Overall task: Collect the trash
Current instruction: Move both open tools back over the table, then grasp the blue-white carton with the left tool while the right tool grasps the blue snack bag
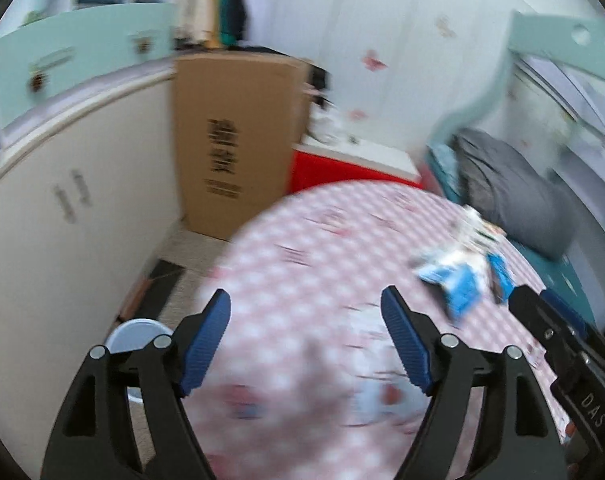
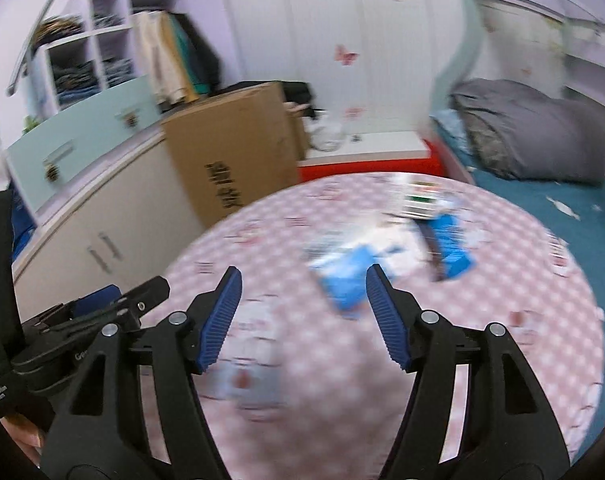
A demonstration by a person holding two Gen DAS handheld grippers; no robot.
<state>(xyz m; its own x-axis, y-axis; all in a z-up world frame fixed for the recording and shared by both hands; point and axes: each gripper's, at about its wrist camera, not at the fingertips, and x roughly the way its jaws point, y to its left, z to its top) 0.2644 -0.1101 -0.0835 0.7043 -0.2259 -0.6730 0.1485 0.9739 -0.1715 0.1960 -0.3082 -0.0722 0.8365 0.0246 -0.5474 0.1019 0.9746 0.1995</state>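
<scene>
Several scraps of trash lie on a round table with a pink checked cloth (image 2: 342, 360): a blue and white wrapper (image 2: 344, 274), a second blue wrapper (image 2: 450, 248) and a white printed packet (image 2: 416, 200). The blue wrappers also show in the left wrist view (image 1: 458, 280), at the right of the cloth (image 1: 302, 280). My right gripper (image 2: 302, 304) is open and empty, just short of the nearest blue wrapper. My left gripper (image 1: 306, 320) is open and empty over the cloth, left of the trash. Both views are motion-blurred.
A tall cardboard box (image 1: 230, 140) stands behind the table, beside a cream cabinet (image 1: 62, 220). A red and white bench (image 1: 354, 164) is at the back. A bed with a grey pillow (image 2: 534, 140) lies to the right. A white lidded bin (image 1: 136, 336) stands on the floor at the left.
</scene>
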